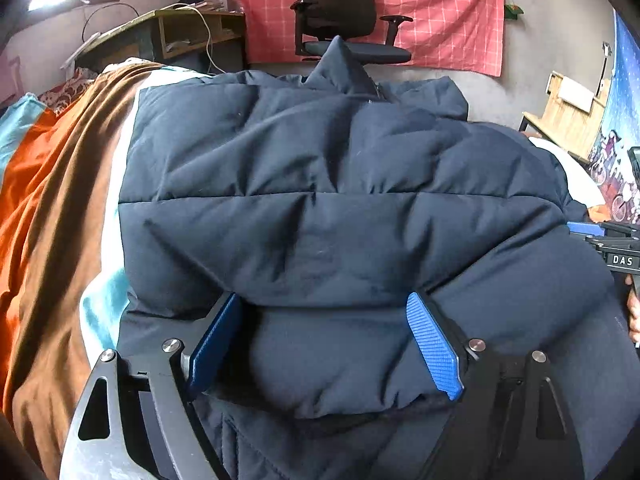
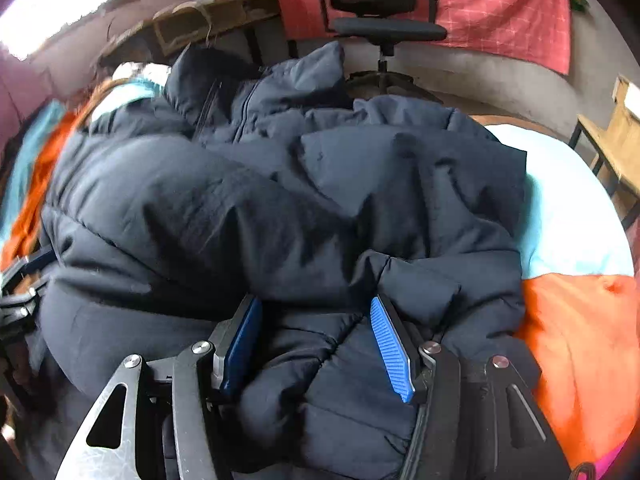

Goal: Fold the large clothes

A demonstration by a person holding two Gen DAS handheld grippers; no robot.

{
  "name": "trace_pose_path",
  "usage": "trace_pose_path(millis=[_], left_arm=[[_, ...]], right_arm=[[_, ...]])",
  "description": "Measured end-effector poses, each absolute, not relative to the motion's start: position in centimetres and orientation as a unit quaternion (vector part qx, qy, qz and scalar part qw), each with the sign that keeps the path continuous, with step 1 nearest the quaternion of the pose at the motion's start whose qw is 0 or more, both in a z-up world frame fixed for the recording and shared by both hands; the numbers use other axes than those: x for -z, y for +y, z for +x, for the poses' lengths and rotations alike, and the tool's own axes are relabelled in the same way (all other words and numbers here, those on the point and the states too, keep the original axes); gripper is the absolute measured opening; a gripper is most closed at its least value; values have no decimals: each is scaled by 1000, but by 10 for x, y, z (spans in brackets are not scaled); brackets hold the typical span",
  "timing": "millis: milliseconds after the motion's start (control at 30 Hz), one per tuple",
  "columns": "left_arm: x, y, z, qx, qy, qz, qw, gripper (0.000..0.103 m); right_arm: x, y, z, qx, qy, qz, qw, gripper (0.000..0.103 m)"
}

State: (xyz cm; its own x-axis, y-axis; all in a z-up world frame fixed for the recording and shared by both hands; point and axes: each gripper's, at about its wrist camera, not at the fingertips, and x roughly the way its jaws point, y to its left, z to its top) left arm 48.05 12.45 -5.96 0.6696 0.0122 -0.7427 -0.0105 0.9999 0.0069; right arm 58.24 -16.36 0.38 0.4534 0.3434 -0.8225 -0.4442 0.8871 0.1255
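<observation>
A dark navy puffer jacket (image 1: 328, 184) lies spread on a bed, collar at the far end near the chair. My left gripper (image 1: 326, 310) has its blue-padded jaws wide apart, with a thick fold of the jacket's near hem bulging between them. In the right wrist view the same jacket (image 2: 248, 208) is bunched, its zipper and collar at the far side. My right gripper (image 2: 314, 312) also stands wide, with jacket padding between its pads. The right gripper shows at the right edge of the left wrist view (image 1: 616, 248).
The bed carries an orange, brown and light-blue cover (image 1: 52, 208), also seen at the right in the right wrist view (image 2: 576, 320). A black office chair (image 1: 340, 16) stands beyond the bed before a red cloth. A wooden desk (image 1: 188, 28) is at far left, a wooden shelf (image 1: 568, 116) at right.
</observation>
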Motion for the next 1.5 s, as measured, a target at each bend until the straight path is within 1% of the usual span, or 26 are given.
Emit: trace_pose_path(millis=[233, 367, 400, 467, 500, 633, 700, 833, 900, 1033, 1133, 1300, 1400, 1500], left_arm=[[61, 124, 481, -13, 401, 1, 916, 82], [49, 136, 475, -6, 411, -38, 911, 82], [45, 138, 472, -5, 415, -50, 908, 82], [36, 140, 465, 2, 420, -72, 905, 82], [31, 142, 460, 9, 420, -84, 904, 82], [13, 141, 435, 36, 426, -99, 899, 82], [5, 141, 421, 47, 430, -93, 897, 82], [-10, 145, 396, 62, 440, -69, 893, 82], [-18, 149, 392, 69, 449, -60, 889, 83], [-41, 166, 405, 65, 475, -52, 876, 83], [-58, 180, 414, 51, 462, -57, 884, 83], [-82, 196, 443, 33, 442, -62, 894, 83], [-94, 202, 462, 22, 426, -51, 903, 83], [-101, 207, 492, 20, 428, -38, 903, 83]], right_arm=[[9, -162, 588, -231, 469, -56, 850, 54], [-1, -167, 581, -237, 456, -50, 857, 57], [-6, -169, 577, -234, 452, -50, 859, 63], [-21, -181, 561, -221, 433, -43, 873, 72], [-27, -186, 554, -224, 426, -35, 876, 75], [-51, -201, 519, -227, 415, -27, 881, 79], [-64, -206, 502, -226, 412, -28, 882, 83], [-89, -213, 476, -212, 421, -16, 882, 87], [-101, -212, 466, -206, 431, -7, 879, 92], [-128, -208, 455, -188, 450, 20, 873, 99], [-145, -201, 459, -177, 460, 50, 868, 100], [-169, -190, 487, -164, 463, 92, 866, 101], [-176, -185, 509, -157, 464, 99, 866, 102], [-179, -178, 536, -152, 462, 97, 868, 103]])
